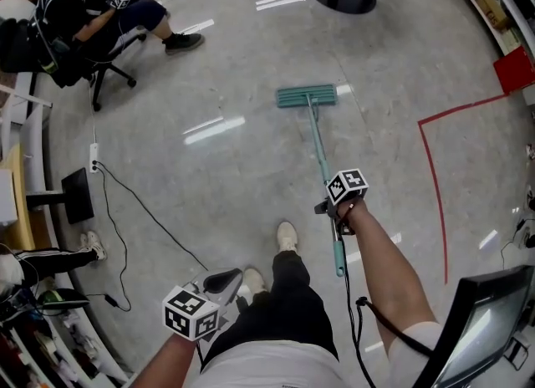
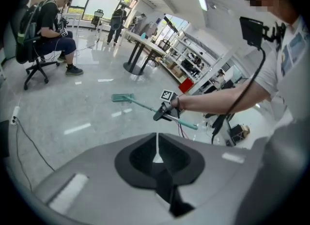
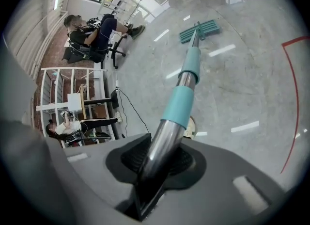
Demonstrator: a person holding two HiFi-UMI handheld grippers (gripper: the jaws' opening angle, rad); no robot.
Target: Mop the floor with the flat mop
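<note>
The grey polished floor (image 1: 251, 68) lies open all round you. The flat mop (image 1: 307, 96) rests with its teal head flat on the floor straight ahead, well out from your feet. Its pole (image 1: 320, 156) slants back toward your right side.

Your right gripper (image 1: 333, 213) is clenched on that pole near its lower end. Your left gripper (image 1: 224, 279) hangs beside your left leg, jaws pressed together on nothing. One grip that far down gives you little leverage, so I would bring the left onto the pole too.

Keep the head flat and pull in straight, overlapping strokes. Work away from the seated person (image 1: 92, 18) and stay short of the red tape line (image 1: 430, 169).

On your left, the black cable (image 1: 142, 211) and the white power strip (image 1: 94, 157) lie on the floor. Lift the head over them, don't drag across.

I see no bucket. The only containers are brown boxes (image 1: 491, 8) on the shelving at the far right, and I cannot tell what they hold.
</note>
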